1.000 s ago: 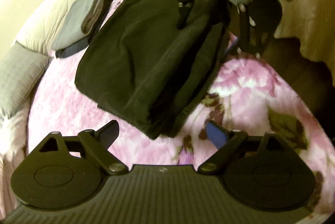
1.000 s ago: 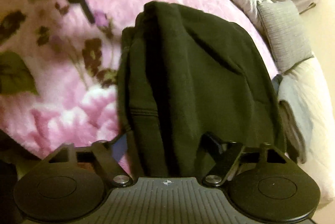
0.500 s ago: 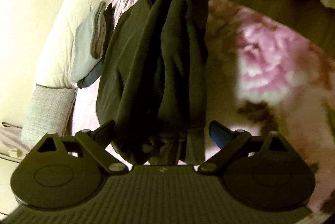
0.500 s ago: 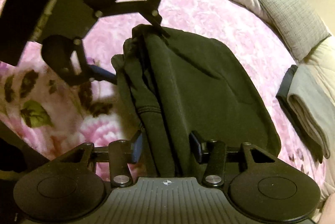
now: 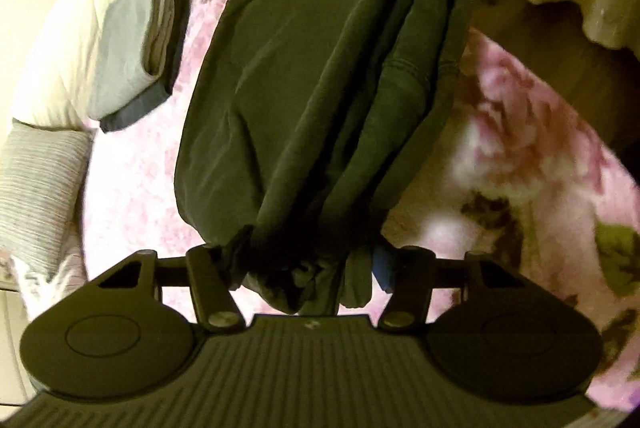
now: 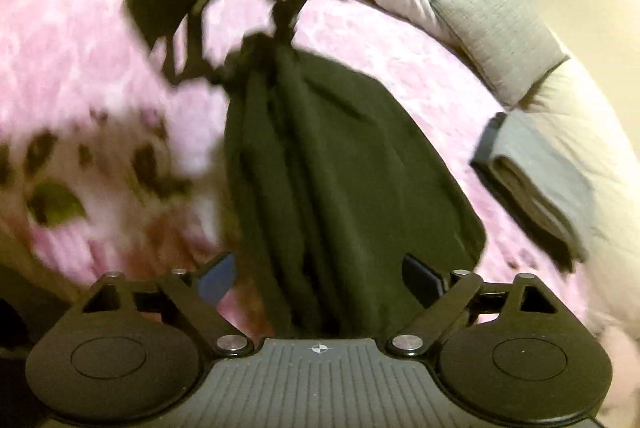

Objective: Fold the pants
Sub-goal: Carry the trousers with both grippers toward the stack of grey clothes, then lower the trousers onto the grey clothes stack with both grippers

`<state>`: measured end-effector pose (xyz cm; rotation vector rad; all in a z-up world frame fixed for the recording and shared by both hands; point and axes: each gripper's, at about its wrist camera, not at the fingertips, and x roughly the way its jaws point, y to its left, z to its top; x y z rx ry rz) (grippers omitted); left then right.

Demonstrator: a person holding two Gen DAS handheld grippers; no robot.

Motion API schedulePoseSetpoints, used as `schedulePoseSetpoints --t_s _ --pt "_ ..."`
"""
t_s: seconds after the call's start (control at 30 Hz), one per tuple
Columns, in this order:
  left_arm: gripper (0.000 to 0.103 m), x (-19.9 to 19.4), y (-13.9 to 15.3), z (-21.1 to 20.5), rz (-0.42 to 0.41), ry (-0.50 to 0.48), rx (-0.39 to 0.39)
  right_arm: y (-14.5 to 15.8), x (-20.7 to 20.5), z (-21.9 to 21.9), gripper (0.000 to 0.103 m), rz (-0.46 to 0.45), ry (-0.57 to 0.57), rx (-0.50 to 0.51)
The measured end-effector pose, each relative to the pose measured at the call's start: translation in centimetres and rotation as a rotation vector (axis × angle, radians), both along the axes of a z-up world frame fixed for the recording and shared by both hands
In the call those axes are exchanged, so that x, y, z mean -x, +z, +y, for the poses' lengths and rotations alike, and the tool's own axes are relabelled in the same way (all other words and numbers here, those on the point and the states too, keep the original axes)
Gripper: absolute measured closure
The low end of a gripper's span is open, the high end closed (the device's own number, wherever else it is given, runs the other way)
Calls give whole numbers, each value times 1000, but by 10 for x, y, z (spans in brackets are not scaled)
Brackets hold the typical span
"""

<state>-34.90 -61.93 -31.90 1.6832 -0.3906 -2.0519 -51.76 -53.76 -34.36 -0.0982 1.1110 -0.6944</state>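
The left tool (image 5: 306, 260) is closing on one bunched end of the dark folded cotton pants (image 5: 320, 99), which hang over the pink floral bed blanket (image 5: 132, 179). The right tool (image 6: 320, 274) is opening, cloth loose between its jaws. Let the left grip become firm before lifting.

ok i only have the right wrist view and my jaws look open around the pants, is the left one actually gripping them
observer: yes, in the left wrist view the left hand-held gripper is closing on a bunched end of the dark pants, and cloth fills the gap between its fingers
operator: does any cloth stick out behind the pads
observer: yes, a wad of folds pokes back past them toward the camera
operator: what's past the bed on that side
observer: bare wooden floor, just beyond the edge of the pink floral blanket
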Motion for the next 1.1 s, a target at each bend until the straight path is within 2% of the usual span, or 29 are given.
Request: schedulePoseSetpoints --t_s 0.07,0.2,0.27,0.33,0.4,0.47,0.57,0.67,0.93,1.1 --pt "49 -1 9 -13 17 25 -45 -9 2 4 14 52 32 40" --pt "49 -1 21 -28 10 15 -97 -32 4 -10 14 166 55 143" --pt "49 0 25 -35 13 26 -126 -40 9 -25 14 185 48 118" --pt "49 3 27 -40 13 38 -146 -44 15 -36 23 207 55 98" --pt "49 2 29 -41 10 43 -157 -43 21 -38 40 232 100 98" --pt "49 3 31 -42 13 58 -169 -37 27 -38 52 222 123 94" --pt "49 4 38 -40 30 87 -191 -23 34 -40 64 214 140 93" --pt "49 5 48 -37 47 116 -213 -3 38 -44 69 208 146 66" --pt "49 -8 94 -33 102 143 -335 76 27 -49 72 189 166 -56" --pt "49 -12 127 -43 110 106 -348 119 23 -56 73 184 153 -91"
